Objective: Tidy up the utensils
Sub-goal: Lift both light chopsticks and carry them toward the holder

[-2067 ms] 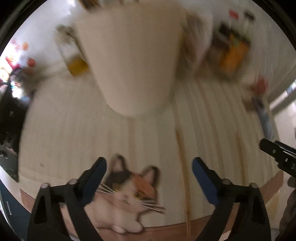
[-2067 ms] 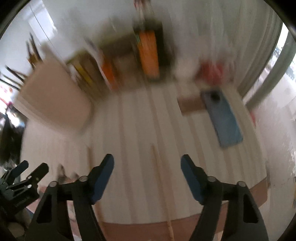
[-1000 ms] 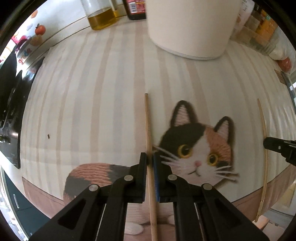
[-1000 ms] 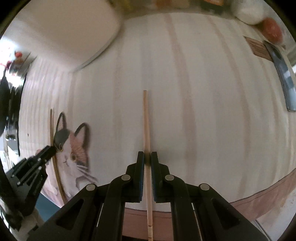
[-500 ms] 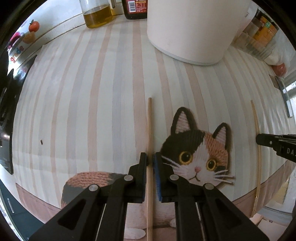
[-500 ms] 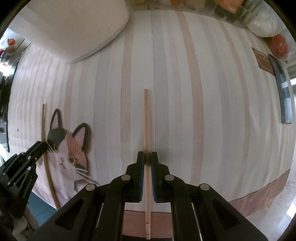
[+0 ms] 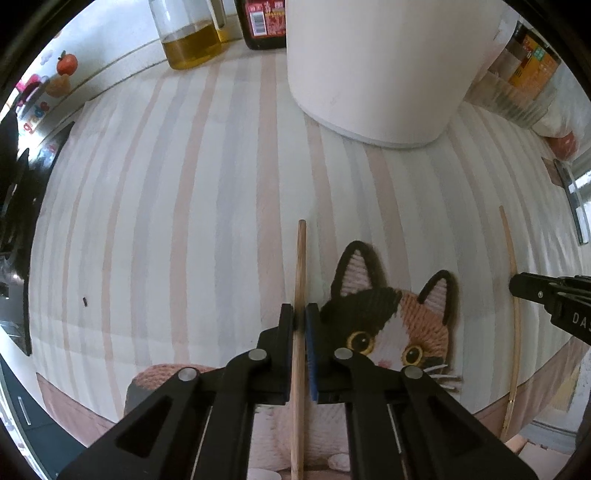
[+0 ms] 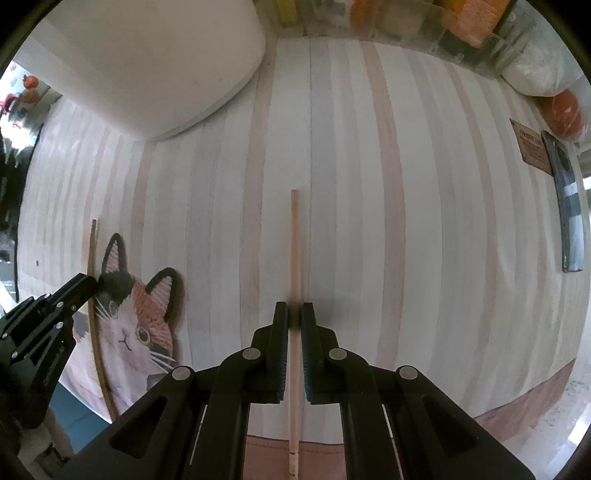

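Observation:
My left gripper (image 7: 300, 314) is shut on a wooden chopstick (image 7: 300, 266) that points forward over the striped mat (image 7: 166, 221). My right gripper (image 8: 294, 314) is shut on a second wooden chopstick (image 8: 294, 243), also pointing forward. Each gripper shows in the other's view: the right one (image 7: 517, 286) at the right edge, the left one (image 8: 90, 282) at the lower left, each with its chopstick. A large white utensil holder (image 7: 380, 66) stands ahead on the mat; it also shows in the right wrist view (image 8: 147, 62).
A cat picture (image 7: 391, 325) is printed on the mat near its front edge. An oil bottle (image 7: 190, 33) and a dark sauce bottle (image 7: 264, 22) stand at the back left. Clear boxes of packets (image 8: 424, 26) line the back right. A dark phone (image 8: 567, 214) lies at the right.
Both grippers closed on the chopsticks about a second ago. Since then both views have pulled back slightly from the mat, with the chopsticks still held; the white holder looms larger.

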The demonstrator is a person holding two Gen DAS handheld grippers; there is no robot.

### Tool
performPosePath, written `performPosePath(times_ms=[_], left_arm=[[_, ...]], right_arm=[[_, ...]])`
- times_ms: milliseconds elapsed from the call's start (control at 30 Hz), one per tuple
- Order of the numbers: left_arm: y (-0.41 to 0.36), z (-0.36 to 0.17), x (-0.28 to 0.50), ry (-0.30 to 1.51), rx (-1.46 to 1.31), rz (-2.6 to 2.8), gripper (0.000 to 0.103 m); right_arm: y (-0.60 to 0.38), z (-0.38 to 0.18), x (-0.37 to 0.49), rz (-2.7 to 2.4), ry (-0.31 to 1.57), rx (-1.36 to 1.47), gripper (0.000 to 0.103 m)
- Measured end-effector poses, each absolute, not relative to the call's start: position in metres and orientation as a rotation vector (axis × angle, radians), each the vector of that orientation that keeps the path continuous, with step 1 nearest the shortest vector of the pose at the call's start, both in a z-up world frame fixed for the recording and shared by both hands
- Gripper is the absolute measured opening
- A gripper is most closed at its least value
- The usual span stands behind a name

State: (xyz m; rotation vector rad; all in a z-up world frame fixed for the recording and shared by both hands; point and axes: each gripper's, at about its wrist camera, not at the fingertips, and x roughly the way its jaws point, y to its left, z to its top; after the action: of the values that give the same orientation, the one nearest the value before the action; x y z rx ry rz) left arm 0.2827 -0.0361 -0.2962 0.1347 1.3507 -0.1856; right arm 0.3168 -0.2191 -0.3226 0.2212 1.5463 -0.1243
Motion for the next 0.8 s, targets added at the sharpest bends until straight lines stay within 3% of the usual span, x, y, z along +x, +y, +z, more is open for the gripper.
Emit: performPosePath(times_ms=[300, 800], left_arm=[[-0.028, -0.248, 0.266, 1.248, 0.058, -0.206, 0.004], [-0.028, -0.167, 0.256, 1.052, 0.041, -0.231, 0.004]], right_arm=[[-0.234, -0.298, 0.285, -0.088, 1.414, 0.322, 0.007], [-0.248, -0.210, 0.269, -0.054, 1.150, 0.315, 0.007]])
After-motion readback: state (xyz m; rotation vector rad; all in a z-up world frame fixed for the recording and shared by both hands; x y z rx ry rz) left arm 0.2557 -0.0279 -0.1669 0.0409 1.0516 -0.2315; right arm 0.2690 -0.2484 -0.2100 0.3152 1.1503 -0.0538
